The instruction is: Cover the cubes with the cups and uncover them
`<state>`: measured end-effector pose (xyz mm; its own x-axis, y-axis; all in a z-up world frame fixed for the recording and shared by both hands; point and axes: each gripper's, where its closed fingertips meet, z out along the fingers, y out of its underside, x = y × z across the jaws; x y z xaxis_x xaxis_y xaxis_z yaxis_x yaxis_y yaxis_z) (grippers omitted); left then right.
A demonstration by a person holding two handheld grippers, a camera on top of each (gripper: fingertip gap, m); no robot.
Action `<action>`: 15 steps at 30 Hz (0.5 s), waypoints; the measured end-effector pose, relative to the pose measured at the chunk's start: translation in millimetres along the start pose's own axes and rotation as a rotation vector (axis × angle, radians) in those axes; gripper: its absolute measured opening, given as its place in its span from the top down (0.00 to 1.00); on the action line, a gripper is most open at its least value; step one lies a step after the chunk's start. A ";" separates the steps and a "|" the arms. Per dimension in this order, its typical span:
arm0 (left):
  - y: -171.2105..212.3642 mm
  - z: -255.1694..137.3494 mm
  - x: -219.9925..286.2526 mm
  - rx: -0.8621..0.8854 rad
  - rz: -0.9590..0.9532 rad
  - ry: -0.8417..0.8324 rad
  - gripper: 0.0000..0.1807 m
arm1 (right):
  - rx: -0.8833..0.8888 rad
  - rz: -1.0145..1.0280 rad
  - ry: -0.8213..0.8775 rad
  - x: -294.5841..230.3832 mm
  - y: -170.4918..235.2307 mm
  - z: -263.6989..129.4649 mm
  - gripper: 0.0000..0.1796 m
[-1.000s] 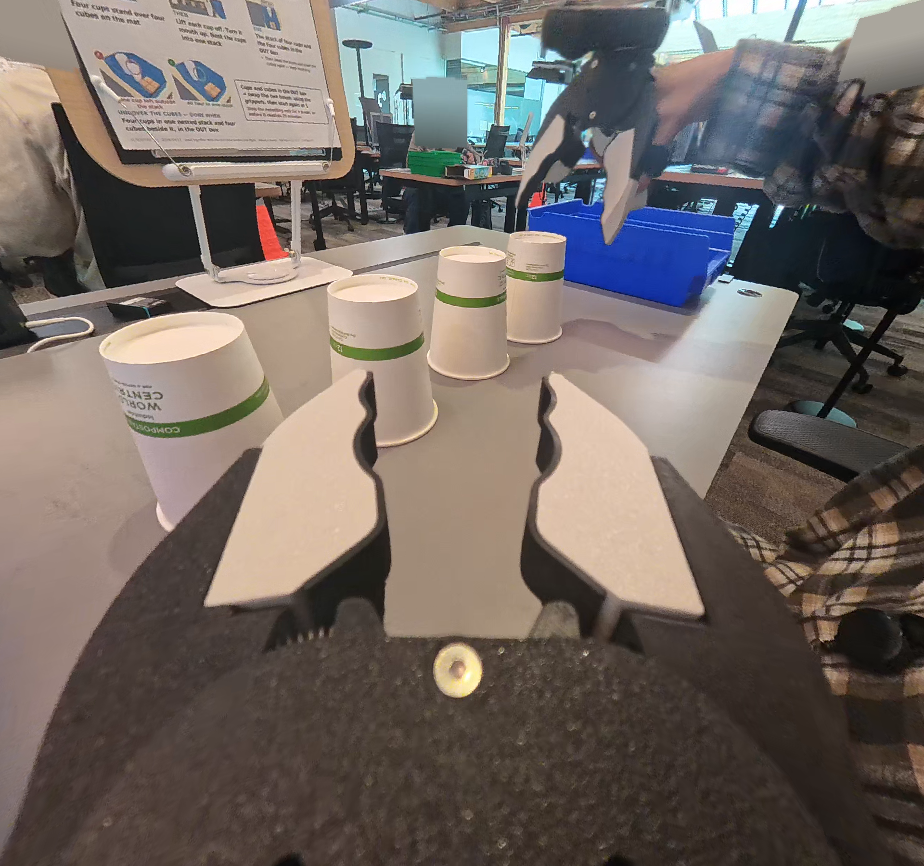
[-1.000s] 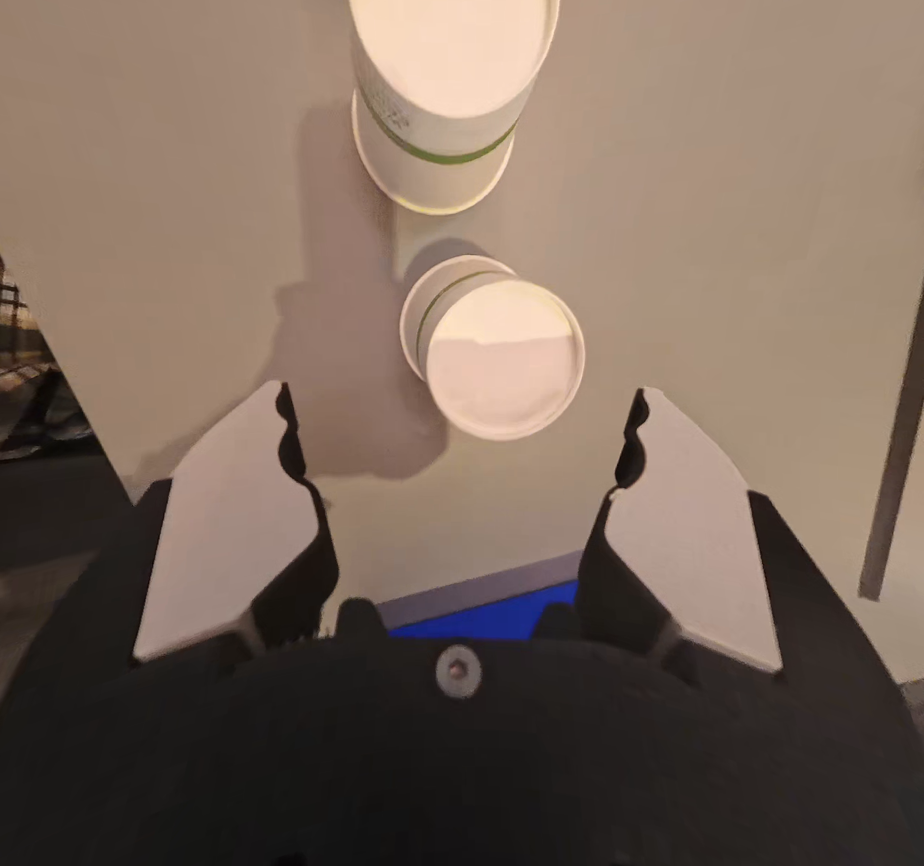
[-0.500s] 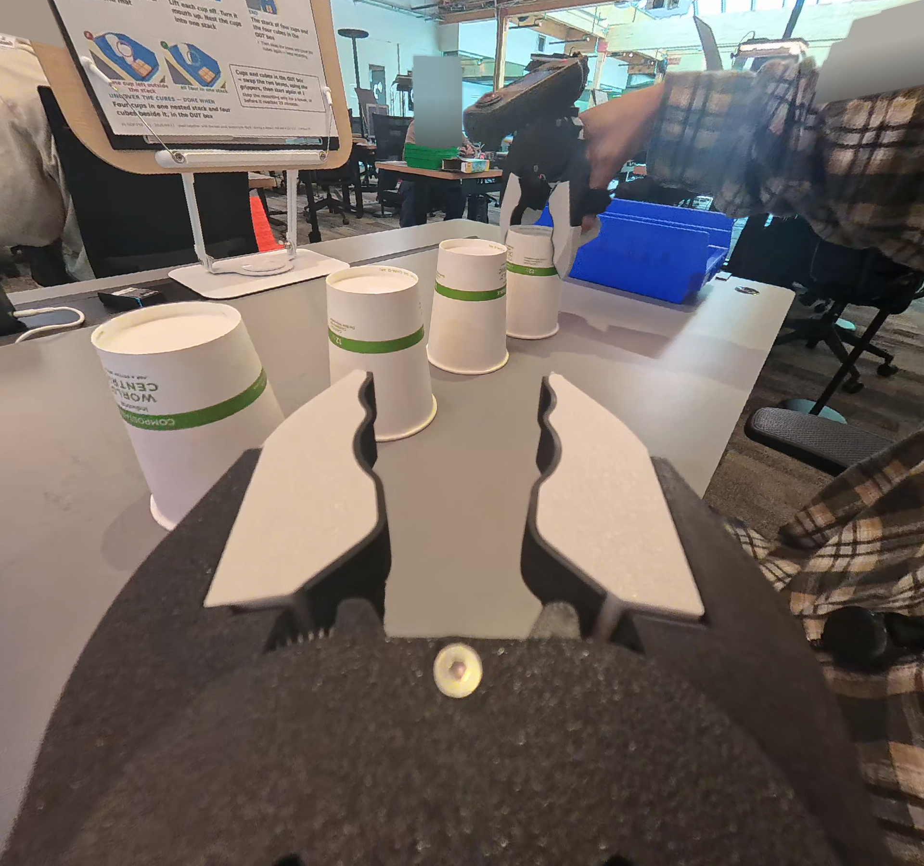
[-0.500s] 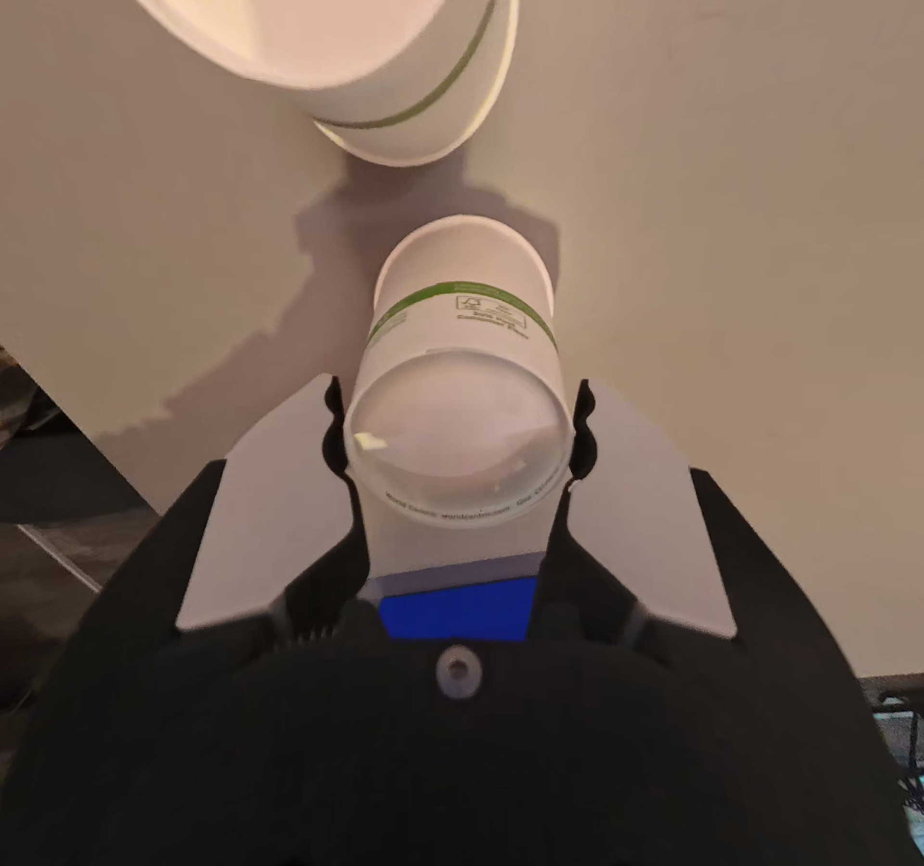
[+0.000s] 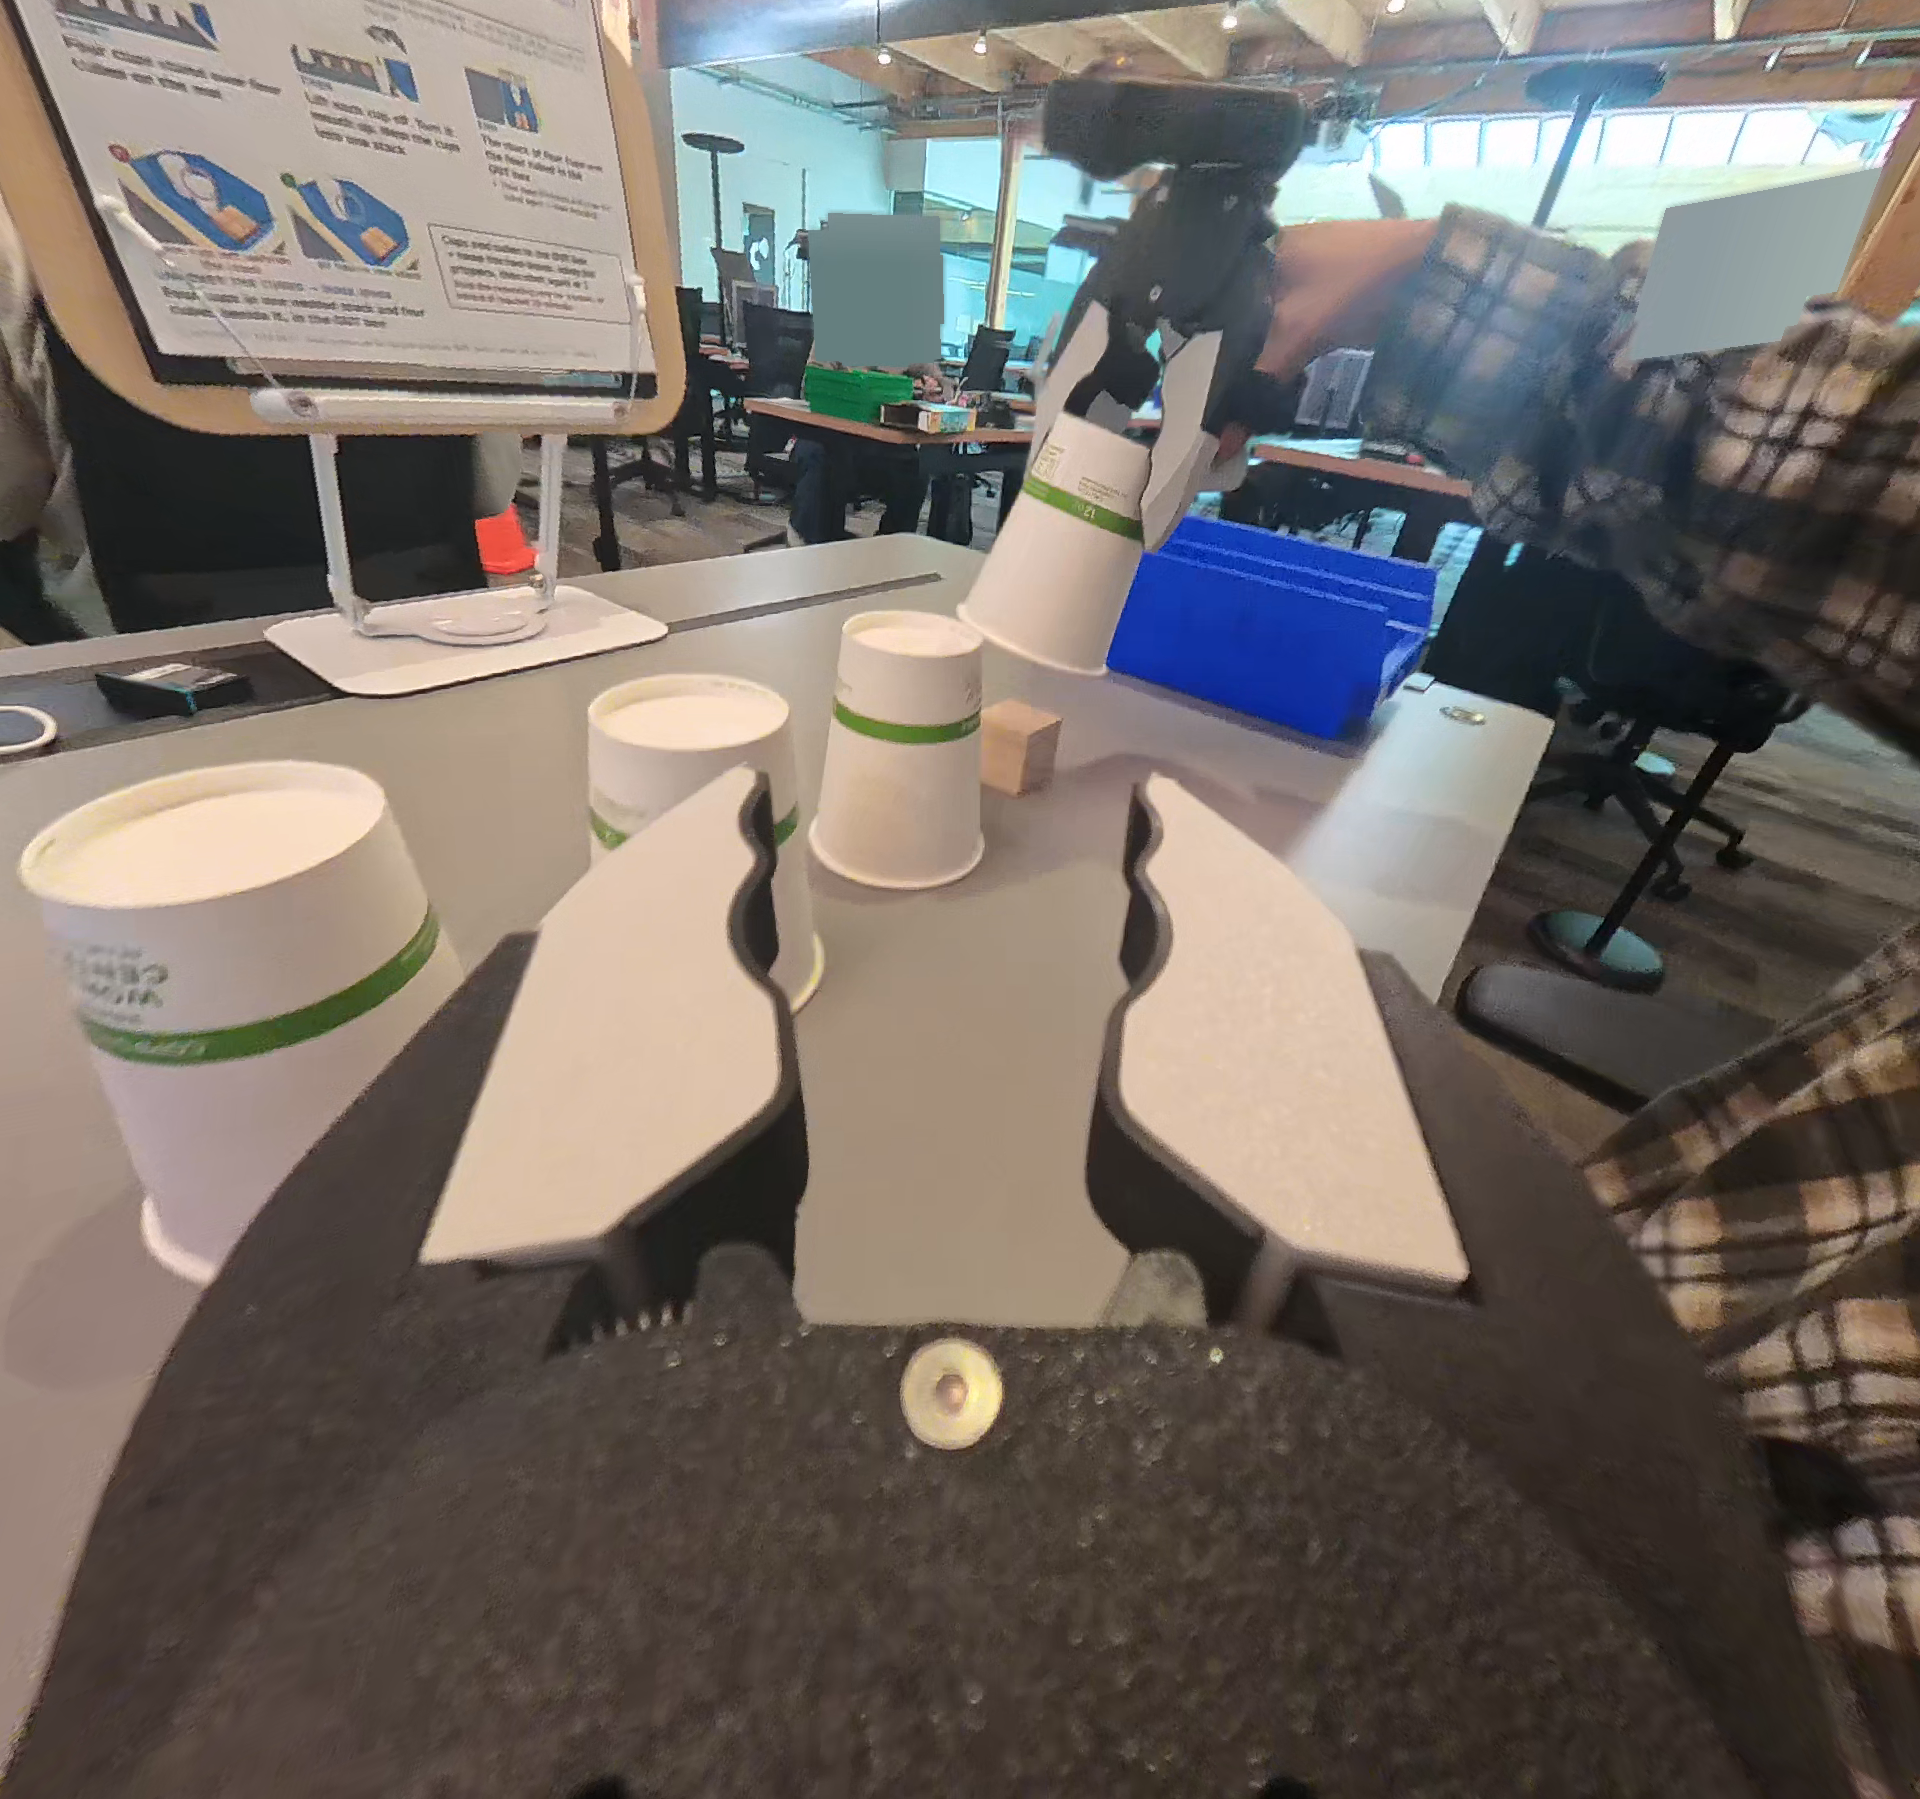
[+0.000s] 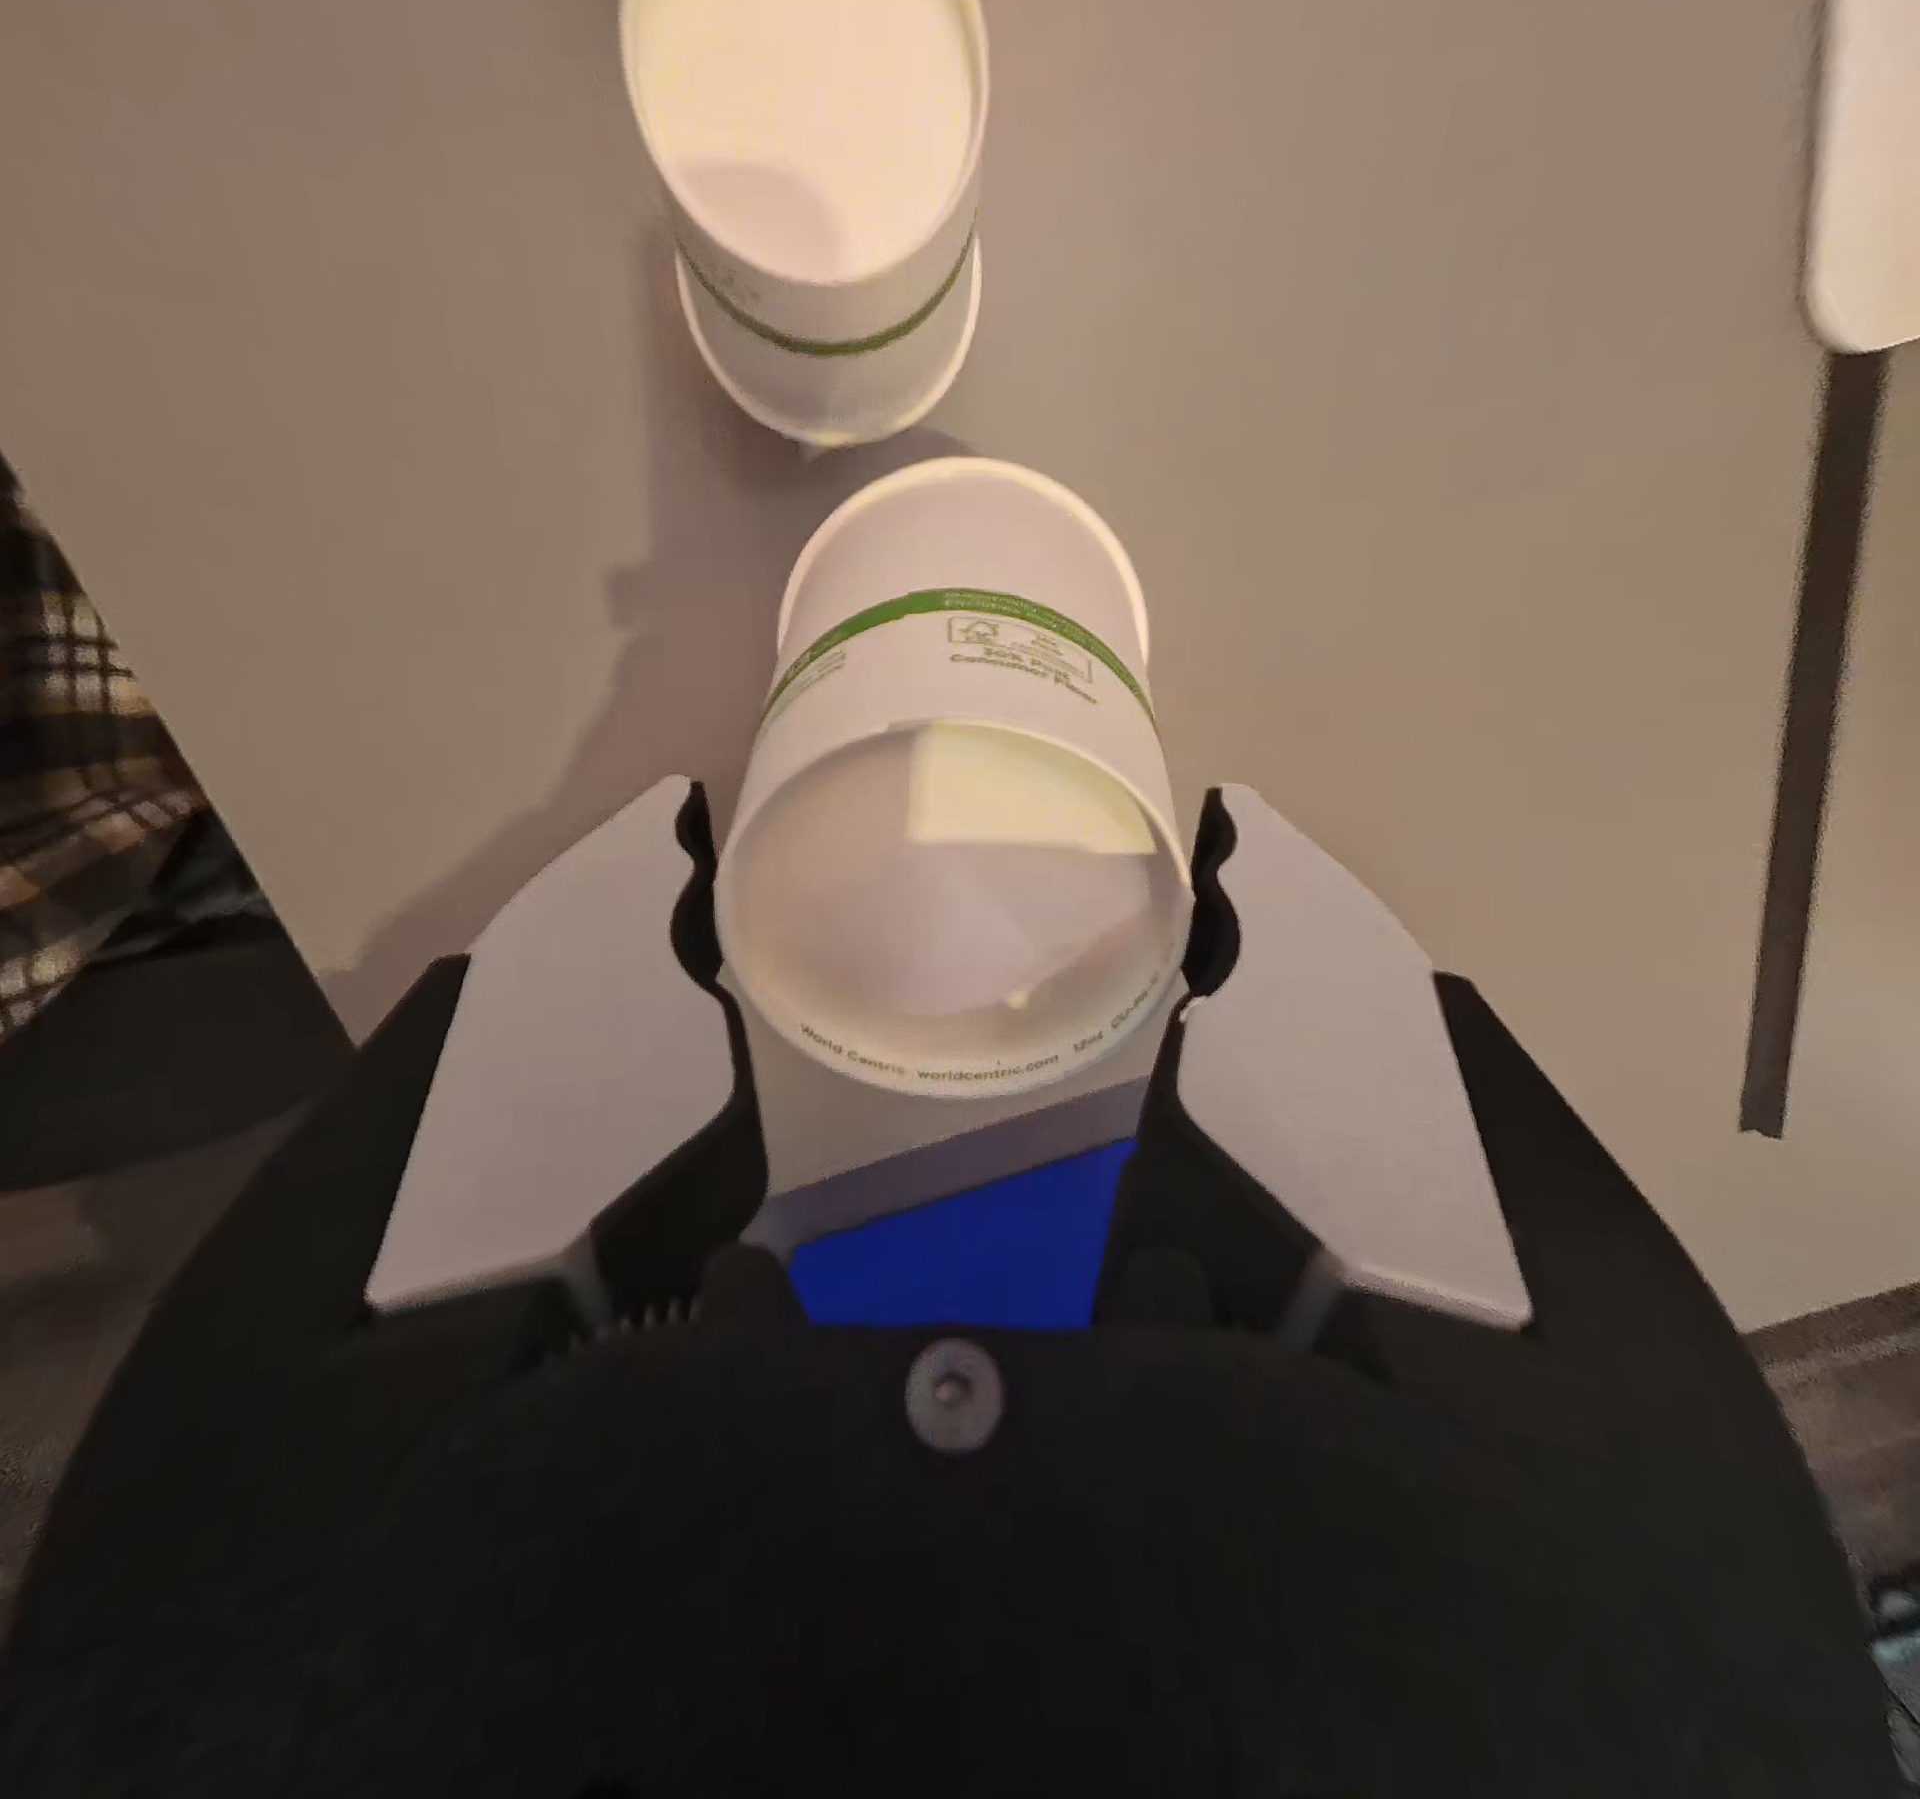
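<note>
Setting: open office with wooden ceiling beams filled the upper part of the left wrist view; a grey table [image 5: 1039, 1053] took up the middle and lower left.
Lifted cup: a white paper cup with a green band [image 5: 1060, 544] hung in the air at upper centre of the left wrist view, clear of the table. It was upside down, with its long axis tilted; the closed base pointed up into the gripper and the open mouth pointed down and to the left.
Right gripper: right gripper [image 5: 1127, 445] was clamped on that cup [image 6: 961, 814] near its base, one finger on each side; in the right wrist view the base faced the camera at centre frame.
Cube: a pale wooden cube [image 5: 1020, 747] sat uncovered on the table, below the lifted cup and just right of the nearest standing cup.
Standing cups: three inverted cups [image 5: 906, 747] stood upright in a row running from the lower left towards the centre.
Left gripper: left gripper [image 5: 945, 814] hovered low over the table at lower centre, its fingers parted and holding nothing.
Bin: a blue bin [image 5: 1278, 627] lay at right centre, behind the lifted cup.
Stand: an instruction sheet on a stand [image 5: 322, 118] occupied the upper left.
</note>
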<state>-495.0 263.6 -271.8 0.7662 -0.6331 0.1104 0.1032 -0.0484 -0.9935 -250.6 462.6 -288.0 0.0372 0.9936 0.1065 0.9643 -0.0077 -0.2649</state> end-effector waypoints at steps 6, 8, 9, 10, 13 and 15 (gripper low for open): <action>-25.8 32.4 27.5 0.002 -0.146 0.135 0.63 | 0.542 0.102 0.118 -23.6 -21.1 -69.5 0.51; -33.5 48.0 41.0 0.004 -0.208 0.207 0.64 | 0.764 0.150 0.124 -41.6 -25.5 -81.6 0.51; -35.8 56.8 47.4 0.001 -0.232 0.238 0.64 | 0.865 0.169 0.116 -52.2 -27.3 -83.6 0.51; -36.5 66.0 54.2 -0.008 -0.248 0.269 0.64 | 0.951 0.185 0.105 -62.8 -28.7 -82.7 0.51; -34.9 92.3 71.8 -0.035 -0.281 0.335 0.64 | 1.133 0.238 0.083 -88.2 -32.7 -73.3 0.51; -32.6 106.6 82.1 -0.056 -0.302 0.372 0.64 | 1.226 0.262 0.051 -103.1 -37.3 -66.9 0.51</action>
<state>-367.9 295.6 -227.3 0.4271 -0.8171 0.3871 0.2444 -0.3079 -0.9195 -272.9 352.8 -225.0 0.2269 0.9724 -0.0542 0.0493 -0.0670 -0.9965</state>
